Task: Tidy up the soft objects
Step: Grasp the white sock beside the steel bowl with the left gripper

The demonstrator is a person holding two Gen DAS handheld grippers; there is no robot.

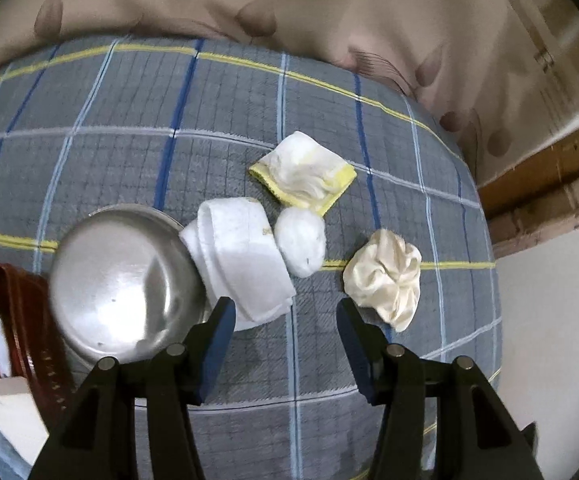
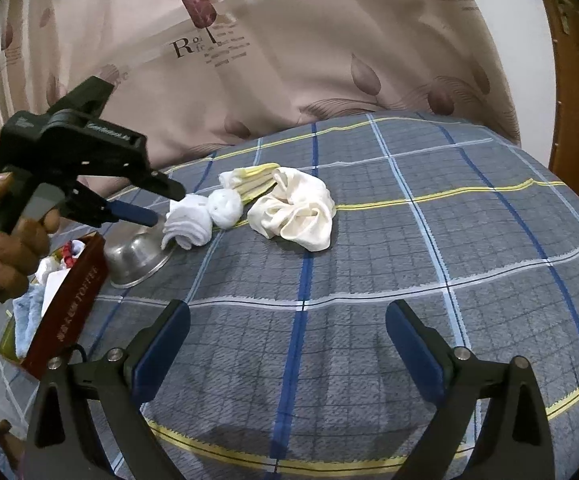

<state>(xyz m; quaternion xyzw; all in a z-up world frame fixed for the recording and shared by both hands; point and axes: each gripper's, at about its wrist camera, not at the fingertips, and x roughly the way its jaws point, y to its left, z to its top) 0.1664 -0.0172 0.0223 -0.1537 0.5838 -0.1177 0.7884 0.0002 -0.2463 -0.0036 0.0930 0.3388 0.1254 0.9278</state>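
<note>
Several soft items lie on a grey plaid bedsheet [image 1: 129, 120]: a folded white cloth [image 1: 241, 256], a white ball of cloth [image 1: 301, 240], a white and yellow cloth [image 1: 303, 172] and a crumpled cream scrunchie [image 1: 385, 276]. My left gripper [image 1: 285, 308] is open and empty, just short of the folded white cloth. In the right wrist view the left gripper [image 2: 161, 204] hovers above the folded white cloth [image 2: 189, 222]. My right gripper [image 2: 287, 324] is open and empty, well short of the cream scrunchie [image 2: 293, 212].
An upturned steel bowl [image 1: 125, 280] sits left of the folded cloth, also in the right wrist view [image 2: 137, 256]. A dark red box [image 2: 65, 300] holding cloths stands at the left edge. A beige patterned quilt [image 2: 289, 60] rises behind the sheet.
</note>
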